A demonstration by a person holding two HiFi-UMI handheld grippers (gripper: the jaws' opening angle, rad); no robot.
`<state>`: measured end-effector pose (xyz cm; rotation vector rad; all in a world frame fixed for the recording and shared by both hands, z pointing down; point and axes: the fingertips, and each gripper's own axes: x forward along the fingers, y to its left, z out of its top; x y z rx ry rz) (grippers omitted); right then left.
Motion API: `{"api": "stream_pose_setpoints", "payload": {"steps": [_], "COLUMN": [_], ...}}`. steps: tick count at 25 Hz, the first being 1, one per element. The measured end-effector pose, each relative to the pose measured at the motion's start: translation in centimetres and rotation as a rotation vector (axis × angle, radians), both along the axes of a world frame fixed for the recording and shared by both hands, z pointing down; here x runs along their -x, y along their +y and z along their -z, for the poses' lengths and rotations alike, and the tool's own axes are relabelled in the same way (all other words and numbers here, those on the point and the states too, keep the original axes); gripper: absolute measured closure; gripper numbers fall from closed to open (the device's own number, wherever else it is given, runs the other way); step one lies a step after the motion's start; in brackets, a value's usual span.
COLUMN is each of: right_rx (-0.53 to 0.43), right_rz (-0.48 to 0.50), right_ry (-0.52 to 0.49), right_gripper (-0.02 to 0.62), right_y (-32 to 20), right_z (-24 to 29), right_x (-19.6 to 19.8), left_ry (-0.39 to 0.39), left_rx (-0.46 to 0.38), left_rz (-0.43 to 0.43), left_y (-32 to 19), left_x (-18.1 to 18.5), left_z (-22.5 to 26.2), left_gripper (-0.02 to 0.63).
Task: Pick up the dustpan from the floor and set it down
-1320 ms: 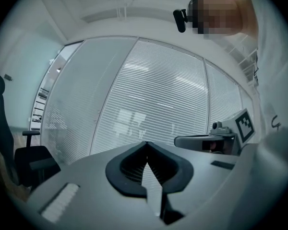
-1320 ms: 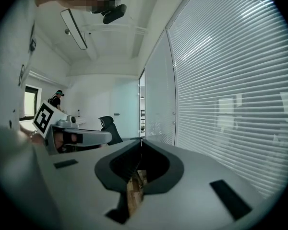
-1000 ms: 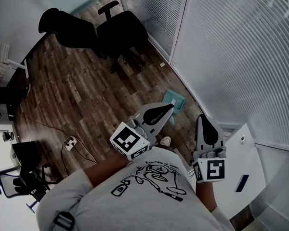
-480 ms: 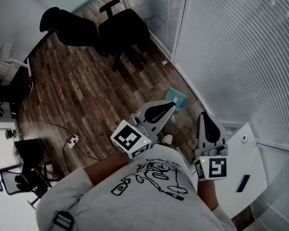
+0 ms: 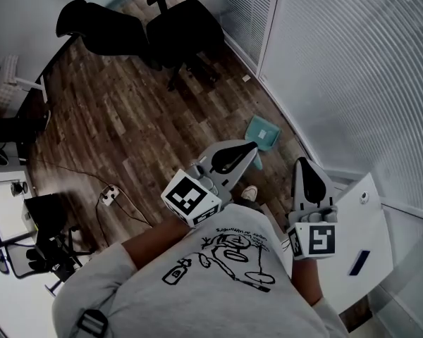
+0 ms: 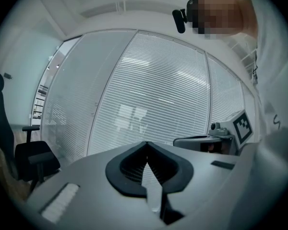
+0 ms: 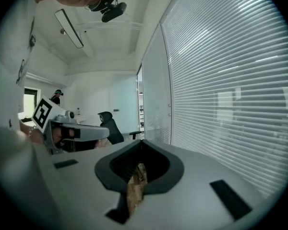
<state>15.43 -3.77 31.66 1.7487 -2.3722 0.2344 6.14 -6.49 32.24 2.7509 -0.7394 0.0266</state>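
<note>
A teal dustpan [image 5: 262,134] lies on the wood floor close to the blind-covered glass wall. My left gripper [image 5: 250,150] is held at about waist height, its tip showing just below the dustpan in the head view, well above the floor. Its jaws meet at the tip with nothing between them, as the left gripper view confirms [image 6: 145,145]. My right gripper [image 5: 301,162] hangs to the right, beside the wall, also shut and empty [image 7: 142,142]. Neither gripper touches the dustpan.
Two black office chairs [image 5: 183,34] [image 5: 99,30] stand at the far end of the floor. A white cabinet top [image 5: 363,238] is at my right. A power strip with its cable [image 5: 109,194] lies on the floor to the left. A shoe [image 5: 249,193] shows beneath the left gripper.
The head view has drifted slightly, so the chairs sit higher in it. Both grippers stay about where they were, and the dustpan still lies on the floor.
</note>
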Motion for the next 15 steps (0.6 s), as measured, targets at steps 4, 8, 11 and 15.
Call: {"api": "stream_pose_setpoints", "payload": {"steps": [4,8,11,15], "right_rx": [0.035,0.051,0.079,0.110], "right_rz": [0.005,0.020,0.016,0.017], "right_ry": [-0.007,0.015,0.017,0.013], "right_gripper": [0.589,0.589,0.589,0.589], "right_y": [-0.1,-0.1,0.0,0.0], "right_z": [-1.1,-2.6,-3.6,-4.7], "right_x": [0.6,0.8,0.9,1.2], "left_ry": [-0.004,-0.011,-0.016,-0.027], "left_rx": [0.012,0.021,0.025,0.037], "left_rz": [0.007,0.006,0.000,-0.002], "left_y": [-0.3,-0.3,-0.2,-0.2], "left_x": [0.6,1.0,1.2,1.5], "left_z": [-0.8,-1.8,-2.3,-3.1], "left_gripper": [0.604,0.604,0.604,0.604]}}
